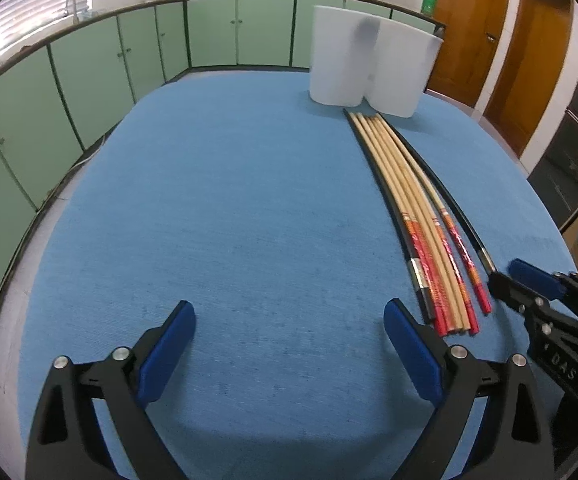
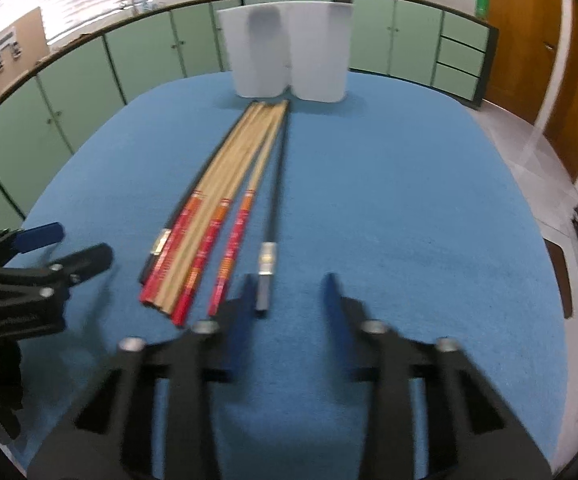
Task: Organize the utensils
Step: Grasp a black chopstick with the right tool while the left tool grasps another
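Left tongs [image 1: 289, 320] pointed steeply down over the blue desk [image 1: 229, 200], spread wide and gripping nothing. Right tongs [image 2: 289, 292], blurred, tilted down likewise with a gap between their tips, the black chopstick's [image 2: 275, 184] near end lying there unpinched, beside the wooden chopsticks [image 2: 225, 184] before the white holder [image 2: 289, 52].

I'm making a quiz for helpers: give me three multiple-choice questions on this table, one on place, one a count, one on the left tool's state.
1. Where is the white holder? A past the chopsticks' far tips; B at the near table edge; C on a shelf.
2. How many black chopsticks? A one; B two; C four.
3. The left tool is: A shut on a chopstick; B open over bare cloth; C around the holder.
A, it stands beyond the tips; B, one flanks each side; B, jaws apart, nothing between.
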A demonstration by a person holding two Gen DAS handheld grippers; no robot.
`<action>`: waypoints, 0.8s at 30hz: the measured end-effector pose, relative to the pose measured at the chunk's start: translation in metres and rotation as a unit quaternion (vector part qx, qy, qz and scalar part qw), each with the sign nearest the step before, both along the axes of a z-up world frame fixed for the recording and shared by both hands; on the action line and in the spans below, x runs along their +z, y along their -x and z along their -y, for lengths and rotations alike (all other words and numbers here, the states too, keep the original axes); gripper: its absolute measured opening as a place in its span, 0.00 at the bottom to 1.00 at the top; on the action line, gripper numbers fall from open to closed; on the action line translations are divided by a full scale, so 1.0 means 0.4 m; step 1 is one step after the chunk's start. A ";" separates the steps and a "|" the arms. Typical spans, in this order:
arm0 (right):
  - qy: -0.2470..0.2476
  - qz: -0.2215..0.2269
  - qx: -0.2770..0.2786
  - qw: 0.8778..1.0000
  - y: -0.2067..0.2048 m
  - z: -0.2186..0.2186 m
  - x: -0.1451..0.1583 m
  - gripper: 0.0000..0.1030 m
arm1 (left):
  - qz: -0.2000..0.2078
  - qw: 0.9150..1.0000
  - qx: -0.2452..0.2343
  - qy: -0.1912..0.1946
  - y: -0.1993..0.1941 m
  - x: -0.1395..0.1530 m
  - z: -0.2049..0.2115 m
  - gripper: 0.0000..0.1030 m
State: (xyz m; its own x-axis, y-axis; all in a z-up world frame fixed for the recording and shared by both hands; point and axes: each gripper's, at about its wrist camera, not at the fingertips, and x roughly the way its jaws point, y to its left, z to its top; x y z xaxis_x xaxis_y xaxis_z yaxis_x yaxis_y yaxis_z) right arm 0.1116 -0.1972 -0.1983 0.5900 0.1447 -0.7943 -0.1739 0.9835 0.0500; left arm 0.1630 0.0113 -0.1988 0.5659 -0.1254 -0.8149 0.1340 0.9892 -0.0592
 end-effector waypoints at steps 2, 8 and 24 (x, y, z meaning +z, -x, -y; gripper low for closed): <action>-0.011 -0.002 0.006 1.000 -0.001 0.002 0.001 0.06 | -0.002 1.000 -0.007 0.000 0.005 0.000 0.008 0.91; -0.027 -0.006 -0.002 1.000 -0.001 0.028 0.002 0.06 | -0.005 0.999 -0.038 -0.009 0.029 -0.002 0.049 0.91; -0.041 -0.008 -0.004 0.999 0.001 0.057 -0.001 0.06 | 0.001 0.999 -0.037 -0.013 0.010 -0.007 0.091 0.91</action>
State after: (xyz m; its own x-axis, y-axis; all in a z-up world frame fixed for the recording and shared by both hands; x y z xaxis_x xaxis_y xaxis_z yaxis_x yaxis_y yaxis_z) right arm 0.1113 -0.2202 -0.1988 0.5784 0.2047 -0.7897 -0.1646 0.9774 0.1329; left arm 0.1589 -0.0251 -0.2015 0.5576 -0.1445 -0.8174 0.2060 0.9780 -0.0324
